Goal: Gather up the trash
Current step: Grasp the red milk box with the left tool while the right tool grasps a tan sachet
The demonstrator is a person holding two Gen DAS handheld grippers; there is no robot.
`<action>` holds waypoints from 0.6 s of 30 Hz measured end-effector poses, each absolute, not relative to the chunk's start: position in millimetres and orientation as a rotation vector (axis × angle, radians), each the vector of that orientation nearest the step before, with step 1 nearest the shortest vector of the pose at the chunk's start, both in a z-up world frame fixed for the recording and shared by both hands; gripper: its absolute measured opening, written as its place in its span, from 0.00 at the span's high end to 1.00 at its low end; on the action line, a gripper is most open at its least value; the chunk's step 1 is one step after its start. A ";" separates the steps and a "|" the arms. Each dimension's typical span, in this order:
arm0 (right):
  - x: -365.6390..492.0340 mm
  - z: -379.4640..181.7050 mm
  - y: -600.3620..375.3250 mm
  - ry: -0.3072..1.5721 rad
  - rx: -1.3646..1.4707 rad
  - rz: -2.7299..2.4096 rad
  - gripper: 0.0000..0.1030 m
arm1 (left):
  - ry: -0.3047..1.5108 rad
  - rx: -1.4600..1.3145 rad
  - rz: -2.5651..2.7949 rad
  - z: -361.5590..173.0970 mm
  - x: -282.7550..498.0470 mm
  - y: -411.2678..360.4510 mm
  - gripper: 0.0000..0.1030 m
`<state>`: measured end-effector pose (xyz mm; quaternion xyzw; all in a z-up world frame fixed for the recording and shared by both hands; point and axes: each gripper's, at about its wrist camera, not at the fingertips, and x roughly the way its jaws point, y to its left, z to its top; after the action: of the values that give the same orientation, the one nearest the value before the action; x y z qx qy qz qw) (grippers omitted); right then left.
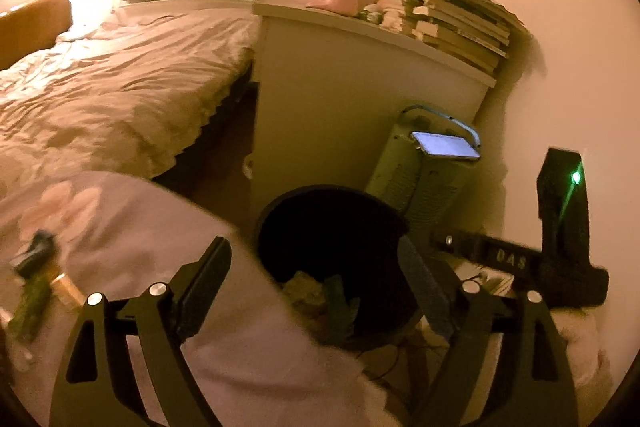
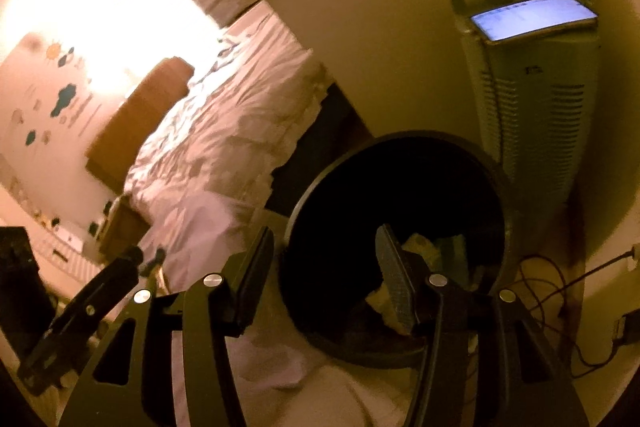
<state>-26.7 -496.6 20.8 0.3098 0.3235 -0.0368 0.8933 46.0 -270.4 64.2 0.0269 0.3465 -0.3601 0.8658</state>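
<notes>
Left gripper [image 1: 316, 279]: jaws wide apart, nothing between, angled downward. Right gripper [image 2: 324, 267]: jaws parted, empty, angled downward.

A dark, smooth plastic bin [image 2: 316, 195] is seen, crumpled paper [image 2: 420, 247] inside. The quilt [image 1: 120, 75] is rumpled cloth. Matt black plastic fingers [image 1: 204, 283] are fastened with shiny metal pins [image 1: 157, 289].

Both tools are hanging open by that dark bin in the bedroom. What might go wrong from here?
The bin sits tight against the bedding, so a dropped scrap could land on fabric. Cables trail on the floor beside it and might snag. The lit phone perched on the heater could get knocked.
</notes>
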 end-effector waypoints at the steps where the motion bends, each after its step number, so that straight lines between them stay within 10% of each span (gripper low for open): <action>1: -25.4 20.3 -490.9 0.675 0.634 -0.066 0.48 | 0.723 0.061 -0.737 64.0 42.9 -259.1 0.18; 18: 53.6 26.1 -300.8 0.835 0.295 0.271 0.48 | 0.840 0.149 -0.343 7.2 0.8 -72.2 0.14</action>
<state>53.6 -300.8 26.1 0.1422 0.4029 0.1307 0.8946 0.8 -72.2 7.2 0.0719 0.4054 -0.1655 0.8961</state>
